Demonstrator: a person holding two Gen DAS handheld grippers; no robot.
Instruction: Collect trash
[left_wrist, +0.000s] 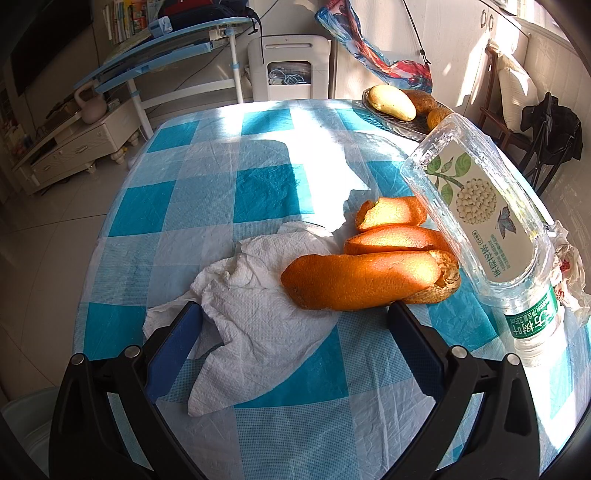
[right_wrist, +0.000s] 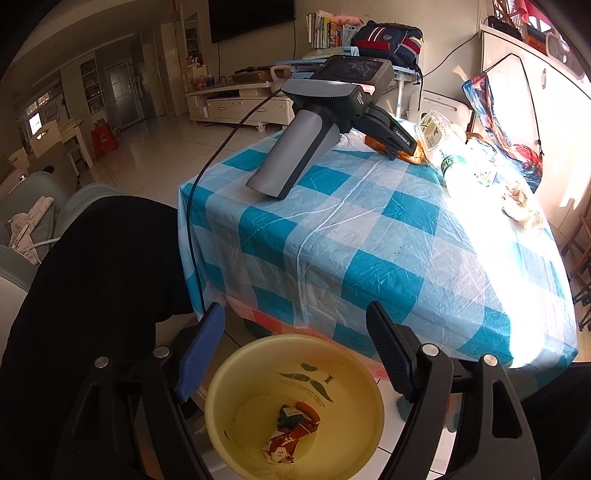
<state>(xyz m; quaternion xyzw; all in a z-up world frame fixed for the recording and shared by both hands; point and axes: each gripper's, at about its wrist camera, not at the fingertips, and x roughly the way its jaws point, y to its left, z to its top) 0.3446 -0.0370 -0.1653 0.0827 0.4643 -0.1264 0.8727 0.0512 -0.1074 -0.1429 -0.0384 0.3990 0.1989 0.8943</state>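
Right tool (right_wrist: 295, 354) released over round yellow plastic basin (right_wrist: 365, 435), left tool (left_wrist: 295, 332) released, crinkled tissue (left_wrist: 258, 317), pebbled orange peel (left_wrist: 362, 280)

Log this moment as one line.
left gripper: open over paper towel | right gripper: open, empty above yellow basin | wrapper in basin

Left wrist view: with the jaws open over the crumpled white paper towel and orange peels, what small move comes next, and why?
Probably lower the left gripper and close it on the crumpled white paper towel: it lies between the open jaws. The right gripper hangs open over the yellow plastic bin, which already holds a wrapper.
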